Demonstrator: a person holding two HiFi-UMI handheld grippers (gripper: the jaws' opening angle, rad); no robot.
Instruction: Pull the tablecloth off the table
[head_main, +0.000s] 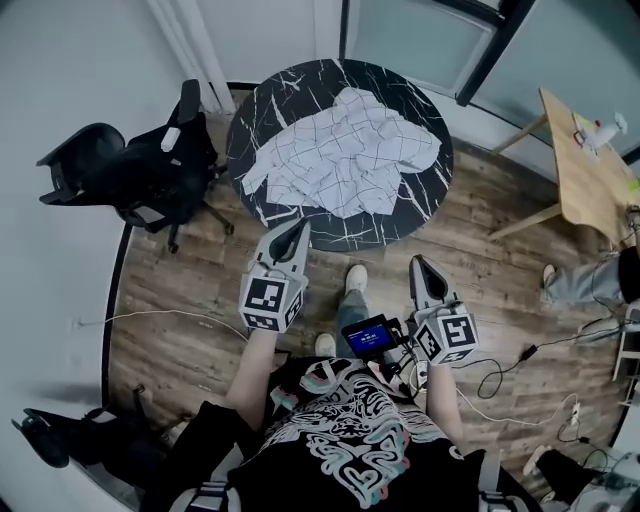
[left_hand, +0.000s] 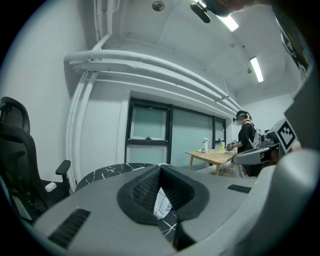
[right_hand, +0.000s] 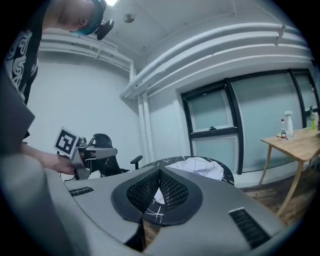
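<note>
A white checked tablecloth (head_main: 340, 150) lies crumpled on a round black marbled table (head_main: 270, 110). My left gripper (head_main: 300, 226) is shut with nothing in it, its tips just short of the table's near edge. My right gripper (head_main: 417, 262) is also shut and empty, further back over the wooden floor. In the left gripper view the jaws (left_hand: 160, 168) meet, with a strip of cloth (left_hand: 161, 204) and the table (left_hand: 107, 172) beyond. In the right gripper view the jaws (right_hand: 159, 171) are together, the cloth (right_hand: 202, 167) showing on the table (right_hand: 165, 162) ahead.
A black office chair (head_main: 140, 170) stands left of the table. A wooden table (head_main: 585, 170) with a bottle is at the right. Cables (head_main: 520, 385) trail over the floor on the right, and another person (left_hand: 246, 137) stands by the wooden table.
</note>
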